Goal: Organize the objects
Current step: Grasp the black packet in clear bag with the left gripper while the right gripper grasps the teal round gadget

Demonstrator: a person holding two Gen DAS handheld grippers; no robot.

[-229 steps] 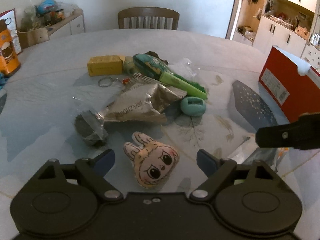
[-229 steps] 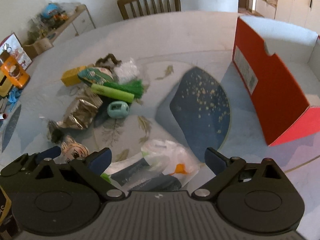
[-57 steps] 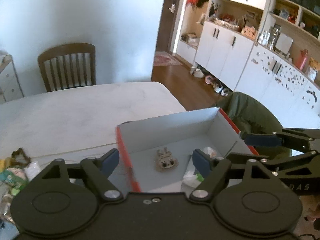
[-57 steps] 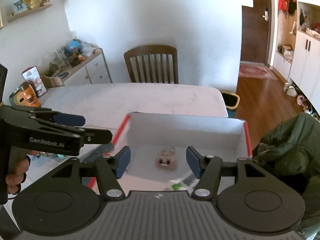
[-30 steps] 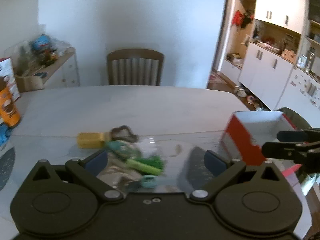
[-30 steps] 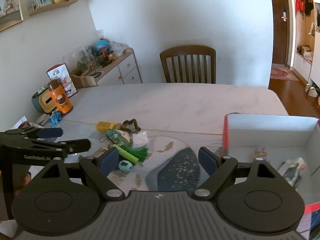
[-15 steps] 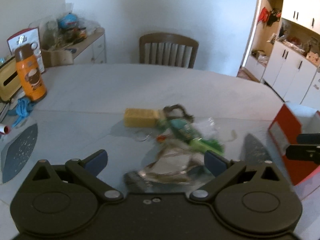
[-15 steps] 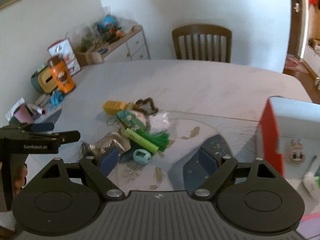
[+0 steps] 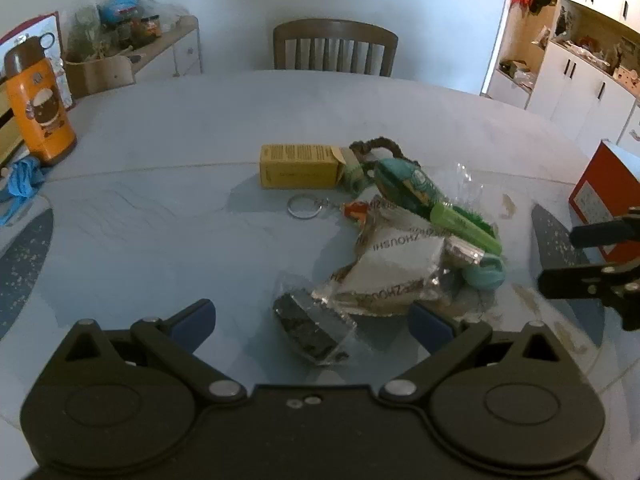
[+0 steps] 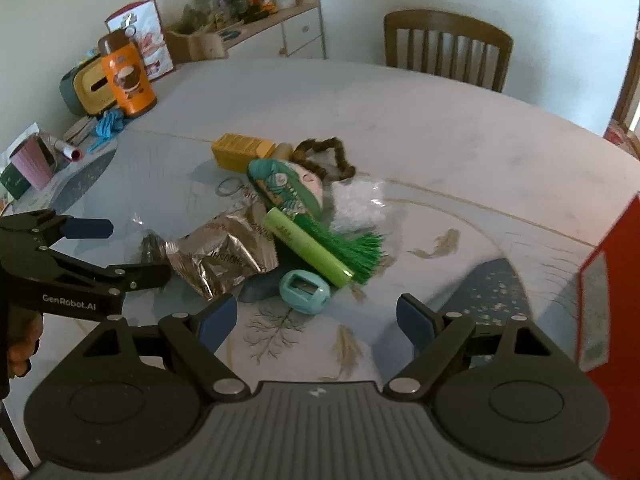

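- My left gripper (image 9: 311, 320): fingers spread wide, nothing between them, hovering over the near end of the pile on the table (image 9: 160, 128).
- My right gripper (image 10: 316, 320): likewise spread and empty, just short of the teal round gadget (image 10: 305, 291).
- Clear packet of dark bits (image 9: 312, 330): lies between my left fingertips in that view, long axis running near-right to far-left, touching the foil bag.
- Silver foil bag (image 9: 394, 272): crumpled, flat on the table, long axis left to right, printed side up.
- Teal round gadget: window facing up, just beside the foil bag's right end and the near end of the brush.
- Green brush (image 10: 320, 246): handle lies diagonally, far-left to near-right; bristles fan out to the right.
- Teal pouch (image 10: 286, 188): long axis parallel to the brush, its near end touching the handle.
- Key ring (image 9: 302, 206): flat, left of the pouch.
- Yellow box (image 9: 300, 166): long axis left to right, flap end pointing right.
- Brown hair tie (image 10: 326, 156): looped behind the pouch.
- Red box (image 10: 616, 304): at the right edge, well apart from the pile.
- Orange flask (image 9: 38, 104): upright, far left.
- Wooden chair (image 9: 335, 46): behind the table.
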